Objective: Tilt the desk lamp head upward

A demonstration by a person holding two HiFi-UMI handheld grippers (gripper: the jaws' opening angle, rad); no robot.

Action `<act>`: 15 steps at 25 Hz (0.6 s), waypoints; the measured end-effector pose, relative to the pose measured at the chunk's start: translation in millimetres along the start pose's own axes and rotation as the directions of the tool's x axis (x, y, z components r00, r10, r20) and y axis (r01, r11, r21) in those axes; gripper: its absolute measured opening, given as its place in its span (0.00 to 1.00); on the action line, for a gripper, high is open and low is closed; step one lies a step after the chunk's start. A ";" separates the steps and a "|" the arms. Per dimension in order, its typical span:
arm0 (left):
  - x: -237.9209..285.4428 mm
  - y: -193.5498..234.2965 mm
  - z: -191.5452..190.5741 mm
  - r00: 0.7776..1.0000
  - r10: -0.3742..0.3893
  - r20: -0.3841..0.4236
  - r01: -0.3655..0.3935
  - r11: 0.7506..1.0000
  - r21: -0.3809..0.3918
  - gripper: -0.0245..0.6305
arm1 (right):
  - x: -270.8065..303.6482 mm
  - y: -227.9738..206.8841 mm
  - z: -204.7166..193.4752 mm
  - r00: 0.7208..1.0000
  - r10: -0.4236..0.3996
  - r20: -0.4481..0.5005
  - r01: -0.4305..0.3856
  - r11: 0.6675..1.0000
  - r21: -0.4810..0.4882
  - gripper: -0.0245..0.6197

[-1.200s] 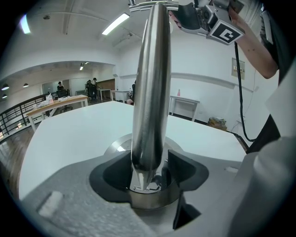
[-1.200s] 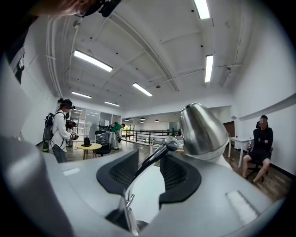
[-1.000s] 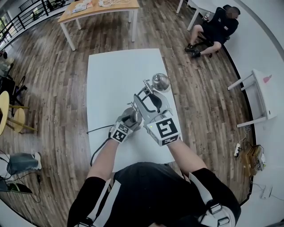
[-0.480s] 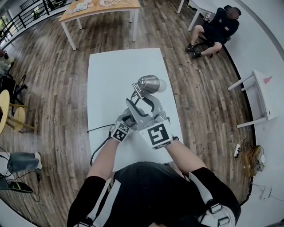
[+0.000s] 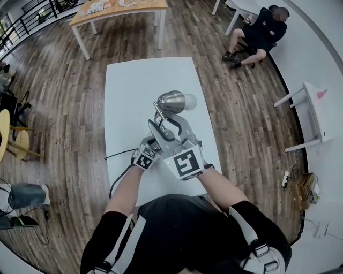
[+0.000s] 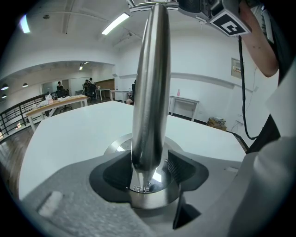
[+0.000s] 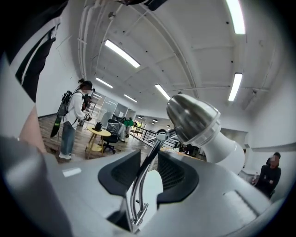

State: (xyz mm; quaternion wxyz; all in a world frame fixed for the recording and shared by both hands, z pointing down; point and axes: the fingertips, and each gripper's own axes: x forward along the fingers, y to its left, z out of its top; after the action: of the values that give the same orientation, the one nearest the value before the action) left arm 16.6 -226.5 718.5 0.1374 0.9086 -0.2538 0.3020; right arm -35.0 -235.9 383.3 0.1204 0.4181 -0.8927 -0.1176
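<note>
Wood-plank flooring surrounds a white table [image 5: 128, 85], and the desk lamp stands toward its near right part, not far from the right edge. The lamp's metal shade [image 5: 170, 101] lies roughly level, and a white bulb [image 5: 189, 101] sticks out of its open end toward the table's right side.

The left gripper [image 5: 155, 143] reaches low, its jaws clasped on the lamp's thick chrome post [image 6: 150, 92] just above the round base [image 6: 118, 143]. The dark pads [image 6: 115, 171] sit to either side of the post's narrow foot.

The right gripper [image 5: 163, 120] is higher, just behind the shade. In the right gripper view its jaws have just been closing with the lamp's thin wire arm [image 7: 137, 199] between them. Slim gaps show beside the arm, so the pads [image 7: 121, 173] do not visibly press on it. The shade and bulb sit just past the fingertips, up and to the right.

Beyond the lamp the white top stretches to the far edge. A black cord [image 5: 115, 179] trails off the near left side. A wooden table [image 5: 118, 10] stands well beyond, a small white table [image 5: 313, 115] is off to the right, and a seated person [image 5: 257, 35] is at the far right.
</note>
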 end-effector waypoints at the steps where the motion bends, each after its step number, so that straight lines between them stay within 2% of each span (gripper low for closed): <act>1: -0.5 0.0 0.8 1.000 0.001 0.001 -0.001 1.000 0.002 0.41 | 0.5 2.8 0.3 1.000 0.000 -0.004 0.000 1.000 -0.022 0.22; 4: -3.4 -0.5 1.6 1.000 -0.001 -0.002 0.001 1.000 0.006 0.41 | 2.5 12.4 0.6 1.000 0.006 -0.015 -0.006 0.999 -0.048 0.21; 9: 3.0 -0.9 -3.8 1.000 -0.014 0.003 0.014 1.000 0.010 0.41 | 5.0 16.8 -0.4 1.000 -0.008 -0.009 0.008 1.000 0.008 0.18; 13: -2.7 -2.7 -1.3 1.000 -0.015 0.003 0.015 1.000 0.010 0.41 | 2.1 15.6 1.6 1.000 -0.019 -0.004 0.019 0.999 -0.034 0.18; 15: -3.4 -4.8 -1.2 1.000 -0.029 0.004 0.029 0.999 0.017 0.41 | -5.3 17.2 -0.6 0.999 -0.040 0.011 0.040 0.999 0.000 0.20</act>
State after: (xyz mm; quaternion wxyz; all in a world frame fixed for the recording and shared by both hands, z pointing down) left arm 16.2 -220.8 716.9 0.1334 0.9140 -0.2383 0.3001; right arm -43.9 -221.1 388.6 0.1130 0.4353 -0.8848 -0.1225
